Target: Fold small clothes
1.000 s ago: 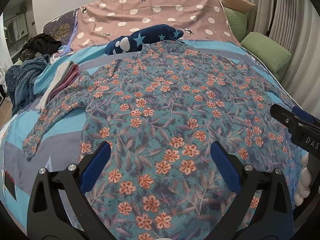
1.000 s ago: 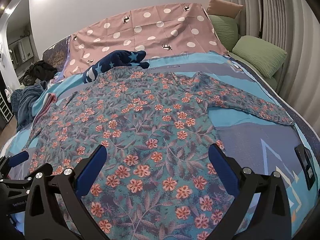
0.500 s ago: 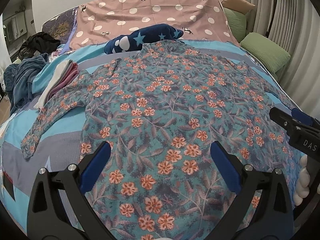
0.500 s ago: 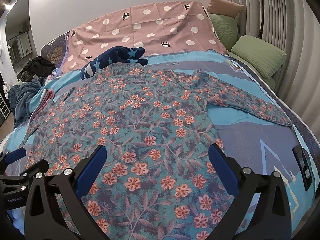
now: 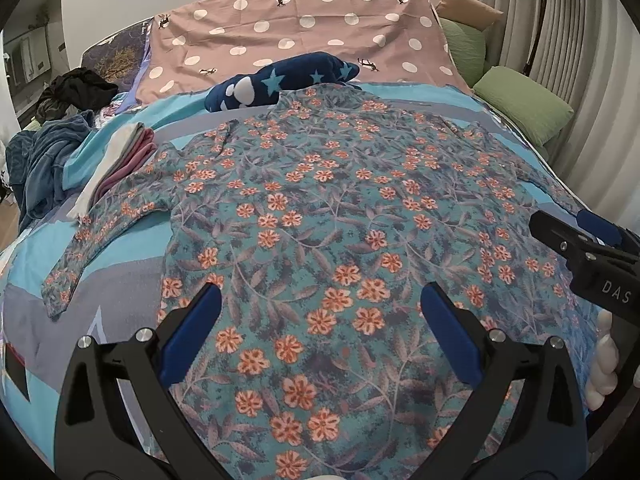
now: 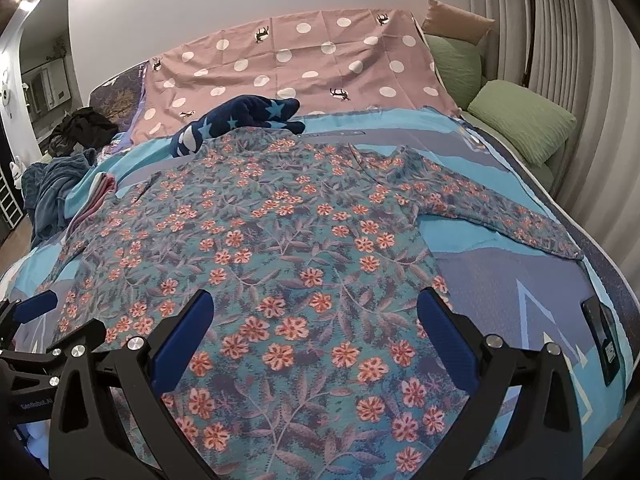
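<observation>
Floral top: soft matt cloth, printed, lightly creased. Bedcover: smooth matt cloth. Polka-dot sheet: thin matt cloth, faintly wrinkled. Star-patterned item: plush, fleecy cloth. Green pillows: crinkled matt cloth. Left gripper and right gripper: matt black plastic frames, blue matt pads, shiny metal screws are seen.

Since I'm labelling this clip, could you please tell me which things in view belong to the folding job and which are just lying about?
Job:
floral top, spread flat
left gripper, open
right gripper, open

Lying about:
star-print navy item
folded pile
green pillows
blue blanket
</observation>
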